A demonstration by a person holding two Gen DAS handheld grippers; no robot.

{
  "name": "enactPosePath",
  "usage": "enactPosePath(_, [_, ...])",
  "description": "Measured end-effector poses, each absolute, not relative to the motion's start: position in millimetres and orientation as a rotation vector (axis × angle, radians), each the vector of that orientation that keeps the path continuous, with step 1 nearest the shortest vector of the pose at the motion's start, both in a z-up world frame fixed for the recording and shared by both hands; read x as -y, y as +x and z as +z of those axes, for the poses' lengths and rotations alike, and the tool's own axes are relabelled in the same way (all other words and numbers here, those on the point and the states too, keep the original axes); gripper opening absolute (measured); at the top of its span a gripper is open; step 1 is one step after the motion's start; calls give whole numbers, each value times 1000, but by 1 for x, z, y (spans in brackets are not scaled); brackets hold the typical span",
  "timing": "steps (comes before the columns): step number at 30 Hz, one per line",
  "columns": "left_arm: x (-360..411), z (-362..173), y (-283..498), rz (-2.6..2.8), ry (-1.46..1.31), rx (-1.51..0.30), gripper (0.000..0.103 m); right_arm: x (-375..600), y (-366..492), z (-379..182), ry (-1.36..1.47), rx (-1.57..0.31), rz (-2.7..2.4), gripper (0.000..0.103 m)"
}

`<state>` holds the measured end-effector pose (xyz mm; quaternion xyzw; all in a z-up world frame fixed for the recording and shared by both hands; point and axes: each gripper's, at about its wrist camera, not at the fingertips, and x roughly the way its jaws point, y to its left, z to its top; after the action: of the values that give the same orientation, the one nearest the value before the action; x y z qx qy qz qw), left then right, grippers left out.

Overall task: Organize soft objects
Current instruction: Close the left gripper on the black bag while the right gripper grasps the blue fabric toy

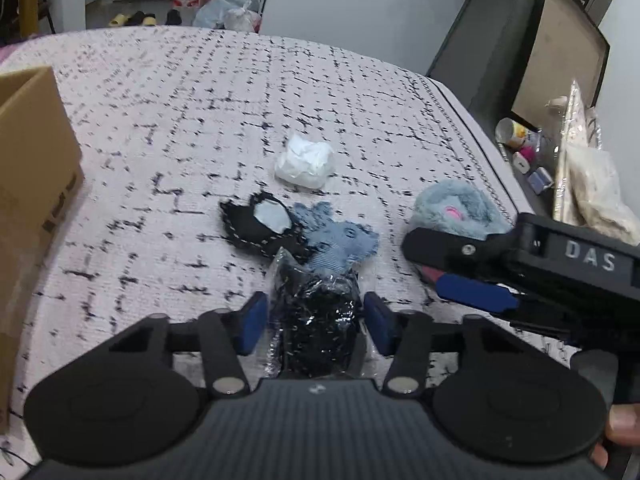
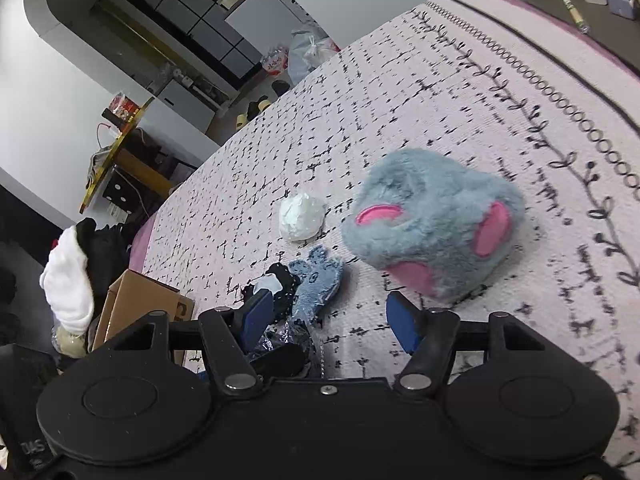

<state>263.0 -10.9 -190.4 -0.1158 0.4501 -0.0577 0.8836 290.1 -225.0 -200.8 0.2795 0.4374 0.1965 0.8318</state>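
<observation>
Black bundle [image 1: 316, 320]: crinkled clear wrap over dark fabric, lain on the bed [image 1: 200, 120], nearest the camera.
Left tongs [image 1: 316, 322]: set around the bundle, blue pads at its sides; a firm clamp cannot be told.
Right tongs [image 2: 334, 316]: held apart, nothing between, just before the grey-blue plush slipper [image 2: 436, 220] with pink patches.

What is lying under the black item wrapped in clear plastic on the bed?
Under the far end of the plastic-wrapped black item lies the near end of a blue knitted piece. The patterned bedcover is below. Anything else under it is covered.
</observation>
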Motion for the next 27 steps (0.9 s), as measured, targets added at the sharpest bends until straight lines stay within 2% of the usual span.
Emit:
enactPosePath(5, [-5,-188,260,-78,-277,-927,42,215,298,-209,616,-943,420,56])
enactPosePath(7, [-11,-185,259,-59,-276,-924,42,212,299,-213,622,-947,420,50])
enactPosePath(15, [-29,-176,252,-35,-261,-913,42,201,308,-226,665,-939,397,49])
enactPosePath(17, [-32,-173,248,-31,-254,-908,42,198,310,-230,677,-943,402,29])
enactPosePath(18, [-33,-171,246,-30,-254,-907,41,197,311,-232,679,-961,406,13])
enactPosePath(27, [-41,-153,231,-32,-261,-867,41,201,286,-205,594,-917,393,10])
